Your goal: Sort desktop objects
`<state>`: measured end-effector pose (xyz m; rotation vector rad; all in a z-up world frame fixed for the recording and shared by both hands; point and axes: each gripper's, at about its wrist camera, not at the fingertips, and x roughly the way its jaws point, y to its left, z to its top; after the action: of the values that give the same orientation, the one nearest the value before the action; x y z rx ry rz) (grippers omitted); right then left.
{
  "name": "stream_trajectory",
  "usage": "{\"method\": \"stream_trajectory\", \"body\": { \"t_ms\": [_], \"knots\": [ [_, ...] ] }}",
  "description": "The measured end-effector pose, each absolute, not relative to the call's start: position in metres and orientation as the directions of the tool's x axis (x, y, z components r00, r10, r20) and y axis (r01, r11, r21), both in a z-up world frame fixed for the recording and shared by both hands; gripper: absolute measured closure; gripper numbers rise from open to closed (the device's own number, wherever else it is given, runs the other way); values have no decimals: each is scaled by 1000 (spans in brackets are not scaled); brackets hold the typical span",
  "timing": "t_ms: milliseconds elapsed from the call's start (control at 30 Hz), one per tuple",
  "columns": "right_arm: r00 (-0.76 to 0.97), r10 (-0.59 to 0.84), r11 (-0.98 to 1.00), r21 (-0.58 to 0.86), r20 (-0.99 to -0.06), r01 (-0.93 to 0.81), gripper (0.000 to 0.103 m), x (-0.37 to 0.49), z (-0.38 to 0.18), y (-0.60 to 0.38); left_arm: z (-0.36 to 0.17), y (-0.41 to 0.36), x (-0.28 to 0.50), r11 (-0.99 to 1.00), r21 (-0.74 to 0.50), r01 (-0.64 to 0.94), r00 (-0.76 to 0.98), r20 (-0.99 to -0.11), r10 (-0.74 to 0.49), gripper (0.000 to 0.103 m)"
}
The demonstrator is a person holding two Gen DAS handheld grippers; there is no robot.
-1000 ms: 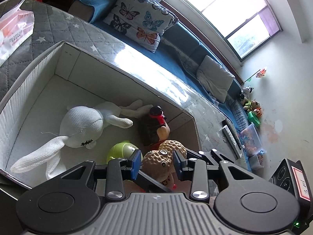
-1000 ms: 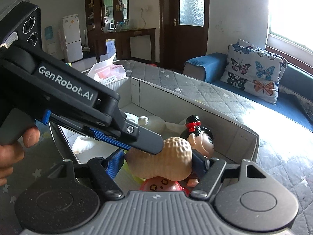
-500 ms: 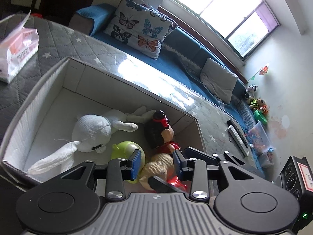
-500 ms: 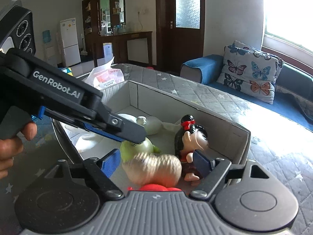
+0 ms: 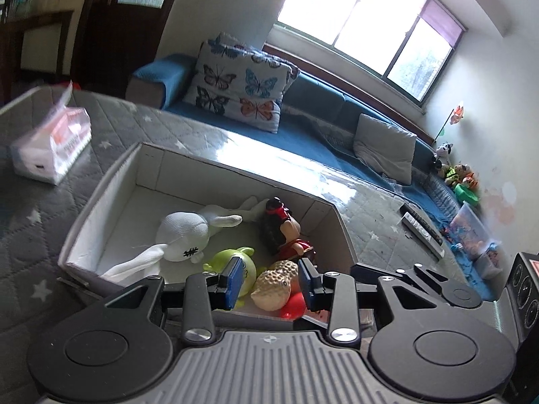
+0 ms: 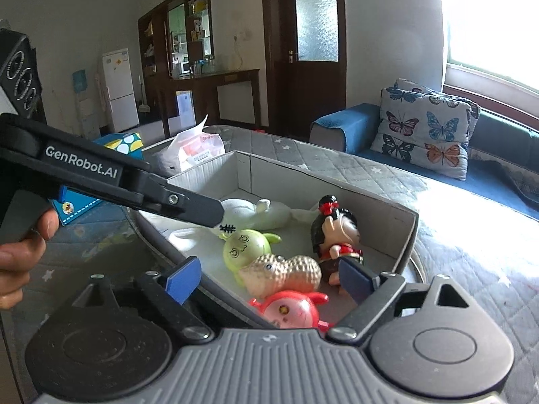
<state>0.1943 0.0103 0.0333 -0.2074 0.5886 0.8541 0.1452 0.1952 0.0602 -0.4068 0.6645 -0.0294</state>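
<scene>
Both claws spread wide and empty above the near end of the box (image 5: 111,195). Left claw (image 5: 271,282) hanging over the near rim, blue pads (image 5: 234,281) apart, nothing between them but air; below and past them, the peanut (image 5: 273,286). Right claw (image 6: 269,277) likewise released, pads (image 6: 183,276) well apart, peanut (image 6: 286,271) in the gap's line of sight yet touching neither pad. Peanut lying on its side on the box floor at the near end, resting partly over the red toy (image 6: 289,309), just beside the green toy (image 6: 244,245). Doll (image 6: 337,232) with black hair and red bow upright at the right of the peanut, near the box's right wall. White rabbit (image 5: 188,232) stretched out farther in, head toward the near rim, limbs toward the far wall. Seen from the right wrist: the left claw's arm (image 6: 111,181), marked GenRobot.AI, crossing from the left over the box, a hand (image 6: 20,252) gripping its handle at the frame edge. Box sitting on a grey quilted desk (image 5: 33,208) with white stars. Tissue pack (image 5: 54,141) on the desk beyond the box's far left corner, well apart from it. Farther back, a blue sofa (image 5: 323,134) with a butterfly cushion (image 5: 242,87) under a bright window (image 5: 367,20). Remotes (image 5: 422,227) on the desk to the right of the box.
</scene>
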Motion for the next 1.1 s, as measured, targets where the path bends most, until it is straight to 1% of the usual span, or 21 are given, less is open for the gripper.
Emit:
{"method": "stream_trajectory", "body": {
  "t_ms": [233, 467, 733, 1100],
  "knots": [
    [530, 643, 669, 70, -552, -740, 0, 167, 34, -3, 61, 176, 113, 961, -258, -99, 808, -585, -74, 64],
    [555, 632, 694, 76, -541, -716, 0, 143, 32, -16, 57, 155, 86, 982, -153, -110, 815, -579, 1, 63],
    [550, 624, 711, 112, -556, -694, 0, 126, 22, -27, 44, 140, 64, 983, -96, -154, 812, -580, 71, 63],
    [547, 599, 728, 114, -586, -676, 0, 106, 6, -27, 34, 133, 46, 972, -17, -233, 809, -559, 184, 63]
  ]
}}
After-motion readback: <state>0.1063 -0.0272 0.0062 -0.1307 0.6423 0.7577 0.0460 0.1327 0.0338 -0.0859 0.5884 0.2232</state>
